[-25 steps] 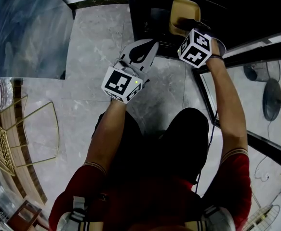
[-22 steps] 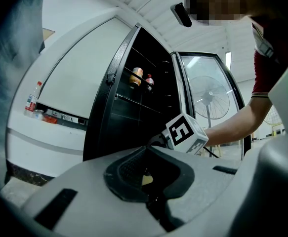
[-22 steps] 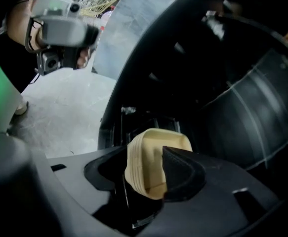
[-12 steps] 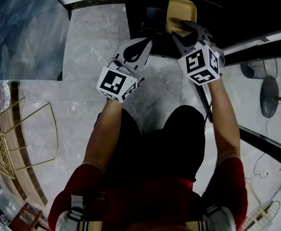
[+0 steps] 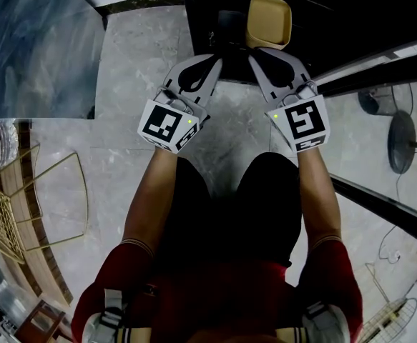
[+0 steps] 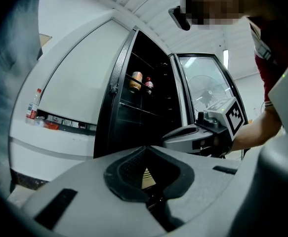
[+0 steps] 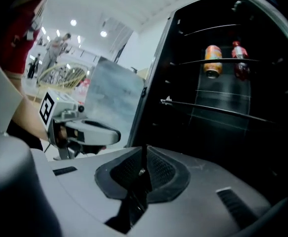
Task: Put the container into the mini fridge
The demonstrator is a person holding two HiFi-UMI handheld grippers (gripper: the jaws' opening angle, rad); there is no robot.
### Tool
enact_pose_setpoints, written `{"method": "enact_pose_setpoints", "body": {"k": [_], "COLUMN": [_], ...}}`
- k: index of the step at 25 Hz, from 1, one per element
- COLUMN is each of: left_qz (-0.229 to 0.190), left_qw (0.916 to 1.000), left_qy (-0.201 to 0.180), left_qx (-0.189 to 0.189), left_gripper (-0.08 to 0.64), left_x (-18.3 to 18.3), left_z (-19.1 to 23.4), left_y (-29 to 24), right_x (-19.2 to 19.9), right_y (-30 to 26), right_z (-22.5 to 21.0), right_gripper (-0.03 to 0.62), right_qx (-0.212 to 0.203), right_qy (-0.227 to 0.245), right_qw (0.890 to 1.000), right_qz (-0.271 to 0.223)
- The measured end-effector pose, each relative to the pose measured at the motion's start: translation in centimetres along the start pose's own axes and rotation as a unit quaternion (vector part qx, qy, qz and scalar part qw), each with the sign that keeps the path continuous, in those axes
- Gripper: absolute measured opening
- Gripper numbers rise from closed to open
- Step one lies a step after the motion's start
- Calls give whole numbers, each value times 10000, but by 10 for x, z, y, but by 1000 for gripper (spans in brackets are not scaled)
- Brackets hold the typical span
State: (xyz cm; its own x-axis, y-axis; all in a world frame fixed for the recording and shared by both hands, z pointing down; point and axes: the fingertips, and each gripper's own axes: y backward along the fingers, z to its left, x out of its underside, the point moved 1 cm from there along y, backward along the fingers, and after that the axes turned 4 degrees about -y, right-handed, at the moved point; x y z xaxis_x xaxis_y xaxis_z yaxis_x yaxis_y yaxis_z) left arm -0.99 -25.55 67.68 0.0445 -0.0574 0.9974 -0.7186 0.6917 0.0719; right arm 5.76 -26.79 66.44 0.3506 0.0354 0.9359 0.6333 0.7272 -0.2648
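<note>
A tan container (image 5: 269, 21) sits inside the open black mini fridge (image 5: 219, 13), touched by neither tool. The right gripper (image 5: 259, 56) hovers just short of it, its jaws closing on nothing. Beside it hangs the left gripper (image 5: 209, 63), jaws pinched together and empty. An orange can (image 7: 213, 59) and a red bottle (image 7: 238, 58) stand on a wire shelf.

A large commercial hall or showroom is suggested, not a home. A polished grey stone floor (image 5: 122, 84) is seen in the head view, with a gold wire chair (image 5: 8, 206) and a pedestal fan (image 5: 403, 145). A black mini fridge (image 7: 183, 132) with wire shelves (image 7: 218, 110) is stocked with a can (image 7: 212, 60) and a bottle (image 7: 238, 59). Ceiling lights (image 7: 73, 22) and distant people (image 7: 60, 46) are seen in a wide open space.
</note>
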Motion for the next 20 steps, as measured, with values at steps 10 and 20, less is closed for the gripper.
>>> {"method": "enact_pose_setpoints", "body": {"k": [10,20], "left_qz": [-48,147], "left_qw": [9998,9998], "left_qy": [-117,-107], "left_qx": [127,62], "left_gripper": [6,6], "left_x": [-35,-99], "left_z": [-12,-19], "left_y": [4,23], "right_x": [-29,-85], "right_y": [18,49], "right_z": [19,25], "right_gripper": [-2,-2], "right_qx": [-428,-507], "right_qy": [-627,-893], "right_qw": [9952,9915], "right_qz": [-614,-802]}}
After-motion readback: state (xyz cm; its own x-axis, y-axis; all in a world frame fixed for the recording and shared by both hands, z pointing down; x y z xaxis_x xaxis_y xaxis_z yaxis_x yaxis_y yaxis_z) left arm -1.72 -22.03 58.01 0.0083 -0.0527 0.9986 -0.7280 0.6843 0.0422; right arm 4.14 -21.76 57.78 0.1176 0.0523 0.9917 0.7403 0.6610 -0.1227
